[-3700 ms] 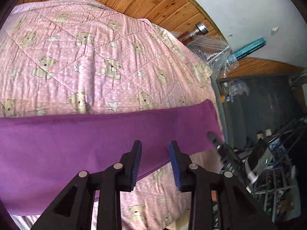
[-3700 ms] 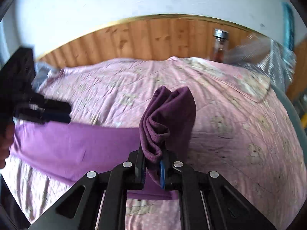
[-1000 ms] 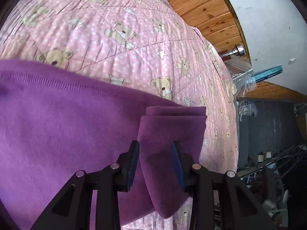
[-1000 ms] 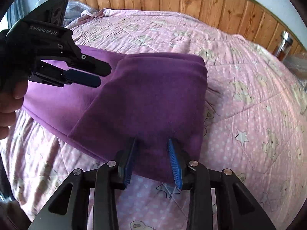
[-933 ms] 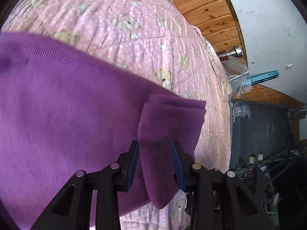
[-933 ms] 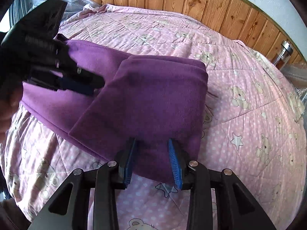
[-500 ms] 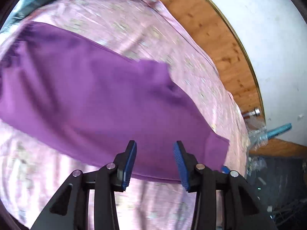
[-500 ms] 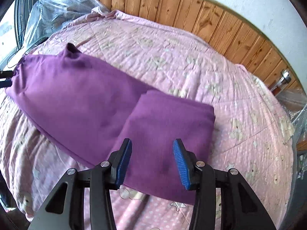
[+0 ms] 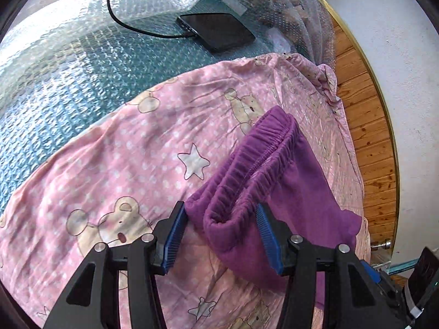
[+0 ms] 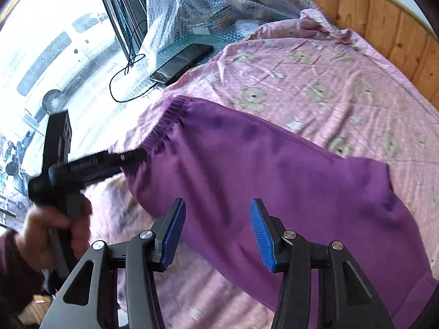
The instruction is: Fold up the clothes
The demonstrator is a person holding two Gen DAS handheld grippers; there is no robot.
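Purple sweatpants (image 10: pixel 260 170) lie across a pink teddy-bear quilt (image 10: pixel 329 82), with their leg end folded over at the right. In the left wrist view my left gripper (image 9: pixel 222 235) is open. The near corner of the elastic waistband (image 9: pixel 260 148) sits between its blue pads (image 9: pixel 174 235). The right wrist view shows that gripper (image 10: pixel 131 156) at the waistband, held by a hand (image 10: pixel 52 227). My right gripper (image 10: pixel 218 233) is open and hovers over the pants' near edge, with nothing gripped.
Past the quilt's end is a teal surface under bubble wrap (image 9: pixel 68 63), with a black phone (image 9: pixel 216 31) and its cable on it. A wooden headboard (image 10: pixel 384 27) runs along the far side. A window (image 10: pixel 55 41) is at the left.
The right gripper let go of the leg end, which now lies folded over the pants. Both grippers swung to the waistband end, and the left now straddles the waistband corner.
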